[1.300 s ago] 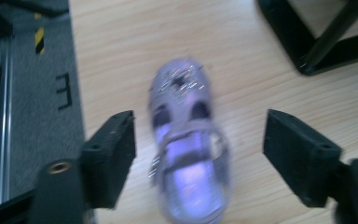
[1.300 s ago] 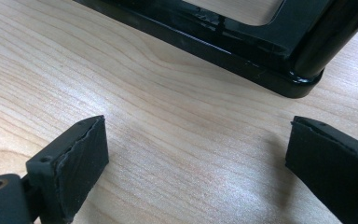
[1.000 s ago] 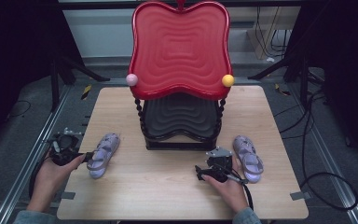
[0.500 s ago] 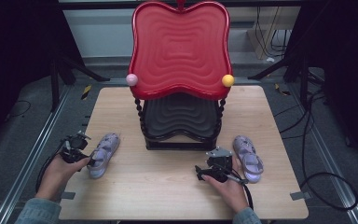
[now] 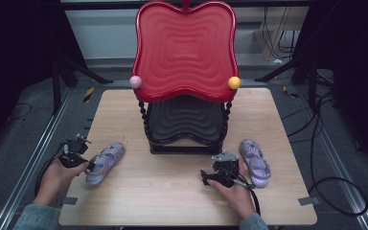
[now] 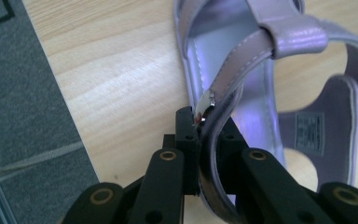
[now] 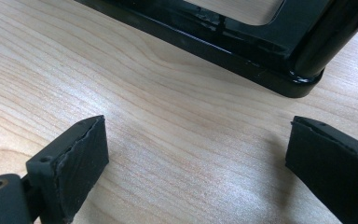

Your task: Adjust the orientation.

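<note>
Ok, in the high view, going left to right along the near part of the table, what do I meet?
Left gripper → left sandal, pinched at its edge → right gripper, jaws open → right sandal.

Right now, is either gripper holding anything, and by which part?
The left gripper is shut on the left sandal, pinching the edge of its heel strap near the buckle. The right gripper stands open over bare table, holding nothing.
</note>
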{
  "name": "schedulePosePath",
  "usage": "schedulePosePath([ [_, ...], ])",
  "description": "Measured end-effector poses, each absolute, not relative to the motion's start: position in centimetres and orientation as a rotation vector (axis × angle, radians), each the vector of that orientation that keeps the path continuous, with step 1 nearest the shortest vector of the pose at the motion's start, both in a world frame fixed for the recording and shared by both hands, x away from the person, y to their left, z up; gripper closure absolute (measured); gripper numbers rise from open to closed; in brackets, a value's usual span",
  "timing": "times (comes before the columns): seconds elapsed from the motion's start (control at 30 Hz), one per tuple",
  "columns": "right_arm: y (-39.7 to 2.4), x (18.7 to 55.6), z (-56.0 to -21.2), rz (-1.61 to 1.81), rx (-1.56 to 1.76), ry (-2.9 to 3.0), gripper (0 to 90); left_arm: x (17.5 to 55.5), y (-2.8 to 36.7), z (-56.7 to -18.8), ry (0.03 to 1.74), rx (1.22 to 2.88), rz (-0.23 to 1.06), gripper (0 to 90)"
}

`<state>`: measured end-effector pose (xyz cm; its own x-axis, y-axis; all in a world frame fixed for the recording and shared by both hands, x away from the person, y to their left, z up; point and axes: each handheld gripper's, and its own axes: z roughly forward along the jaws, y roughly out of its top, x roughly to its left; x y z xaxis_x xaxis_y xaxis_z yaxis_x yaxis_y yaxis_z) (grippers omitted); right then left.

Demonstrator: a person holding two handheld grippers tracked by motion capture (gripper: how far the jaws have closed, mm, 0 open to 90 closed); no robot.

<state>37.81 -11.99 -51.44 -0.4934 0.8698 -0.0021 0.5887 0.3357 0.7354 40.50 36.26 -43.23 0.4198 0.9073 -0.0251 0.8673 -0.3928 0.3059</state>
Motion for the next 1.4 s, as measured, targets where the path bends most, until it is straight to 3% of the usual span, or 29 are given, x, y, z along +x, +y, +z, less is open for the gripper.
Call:
schedulePosePath([
  [0.13,-12.0,37.8,-51.4,0.967,1.285,2.21,5.9,38.4,34.7,-41.9,1.436,2.427,0.222,83.3],
  [0.3,-12.0,37.8,-51.4,0.967,1.286,2.21,5.9,37.0,30.1,-40.7,1.232,2.505,0.244,83.3],
  [0.47,-12.0,37.8,-51.4,0.967,1.285,2.21,5.9,37.4,25.2,-41.9,1.119,2.573,0.25,83.3],
  [0.6,-12.0,37.8,-51.4,0.968,1.283,2.212,6.0,37.6,23.4,-43.0,1.072,2.583,0.226,83.3],
  [0.93,-12.0,37.8,-51.4,0.968,1.283,2.212,5.9,37.2,23.3,-44.9,1.027,2.638,0.2,81.5],
  [1.2,-12.0,37.8,-51.4,0.968,1.282,2.212,5.9,35.3,24.1,-41.5,1.024,2.555,0.342,60.6],
  [1.4,-12.1,37.8,-51.4,0.968,1.276,2.217,5.9,32.3,23.1,-40.2,0.949,2.572,0.352,56.6],
])
